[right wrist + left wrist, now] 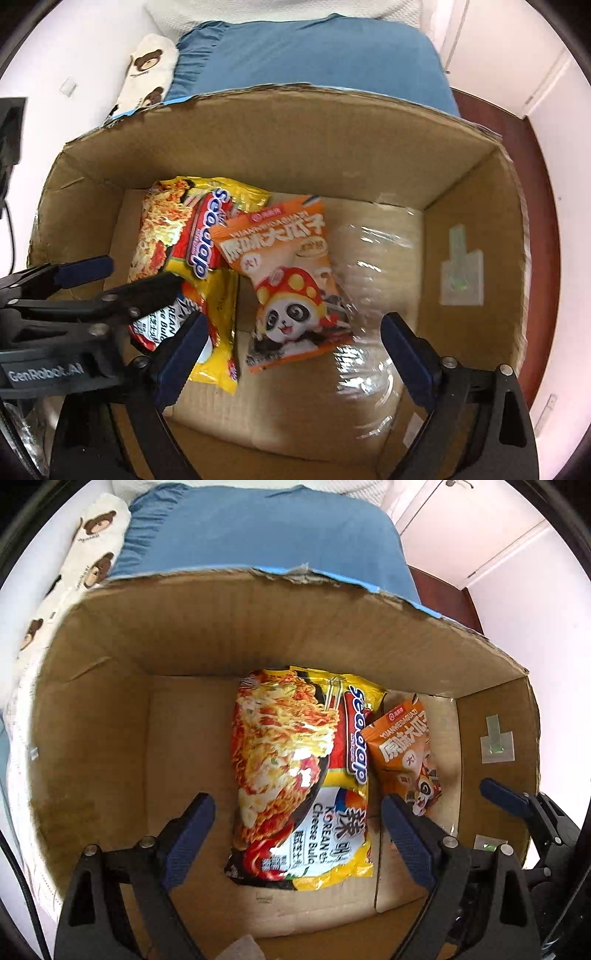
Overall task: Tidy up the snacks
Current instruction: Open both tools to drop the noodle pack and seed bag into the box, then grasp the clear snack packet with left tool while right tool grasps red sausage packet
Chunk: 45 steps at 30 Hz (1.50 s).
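An open cardboard box [110, 709] [461, 155] holds two snacks. A yellow noodle packet [295, 775] [166, 236] lies flat on the box floor. An orange sunflower-seed packet [406, 753] [291, 280] with a panda picture lies to its right, partly overlapping it. My left gripper [299, 834] is open and empty above the noodle packet; it also shows at the left of the right wrist view [122, 273]. My right gripper [295, 354] is open and empty above the seed packet; one of its fingers [502, 794] shows at the right of the left wrist view.
The box stands against a bed with a blue sheet [258, 528] [314, 51] and a bear-print pillow [92, 539] [147, 74]. Clear tape [369, 295] shines on the box floor. White cupboard doors [480, 528] stand at the right.
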Each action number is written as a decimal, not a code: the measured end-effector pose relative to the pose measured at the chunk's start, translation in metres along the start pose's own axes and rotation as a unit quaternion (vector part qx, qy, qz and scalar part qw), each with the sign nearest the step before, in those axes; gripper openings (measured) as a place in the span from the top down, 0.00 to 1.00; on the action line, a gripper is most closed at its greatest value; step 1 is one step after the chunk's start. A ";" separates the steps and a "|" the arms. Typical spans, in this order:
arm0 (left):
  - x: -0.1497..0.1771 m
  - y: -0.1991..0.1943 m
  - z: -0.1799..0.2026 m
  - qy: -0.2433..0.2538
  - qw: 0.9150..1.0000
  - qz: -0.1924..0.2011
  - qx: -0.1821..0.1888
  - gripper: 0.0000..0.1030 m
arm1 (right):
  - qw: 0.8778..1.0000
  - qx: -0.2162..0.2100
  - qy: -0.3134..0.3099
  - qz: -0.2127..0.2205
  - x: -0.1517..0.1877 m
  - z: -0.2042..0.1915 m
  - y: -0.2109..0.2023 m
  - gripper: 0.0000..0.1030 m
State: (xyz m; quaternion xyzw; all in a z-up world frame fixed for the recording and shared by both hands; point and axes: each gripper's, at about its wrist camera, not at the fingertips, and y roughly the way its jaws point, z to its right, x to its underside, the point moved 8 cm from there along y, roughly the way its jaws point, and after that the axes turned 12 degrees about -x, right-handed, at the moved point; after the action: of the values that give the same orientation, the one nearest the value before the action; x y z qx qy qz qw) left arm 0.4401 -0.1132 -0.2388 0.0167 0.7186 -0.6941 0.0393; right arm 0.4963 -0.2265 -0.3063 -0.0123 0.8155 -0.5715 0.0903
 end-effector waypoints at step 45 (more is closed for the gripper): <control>0.242 -0.092 -0.095 -0.009 0.990 0.112 -0.081 0.10 | 0.986 -0.054 0.103 0.118 0.262 -0.054 -0.127 0.07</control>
State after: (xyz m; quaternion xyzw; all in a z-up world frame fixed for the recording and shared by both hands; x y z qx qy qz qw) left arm 0.1889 -0.0291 -0.1632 0.0874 0.7659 -0.6248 0.1242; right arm 0.2189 -0.2524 -0.2049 0.1383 0.8459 -0.5100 0.0721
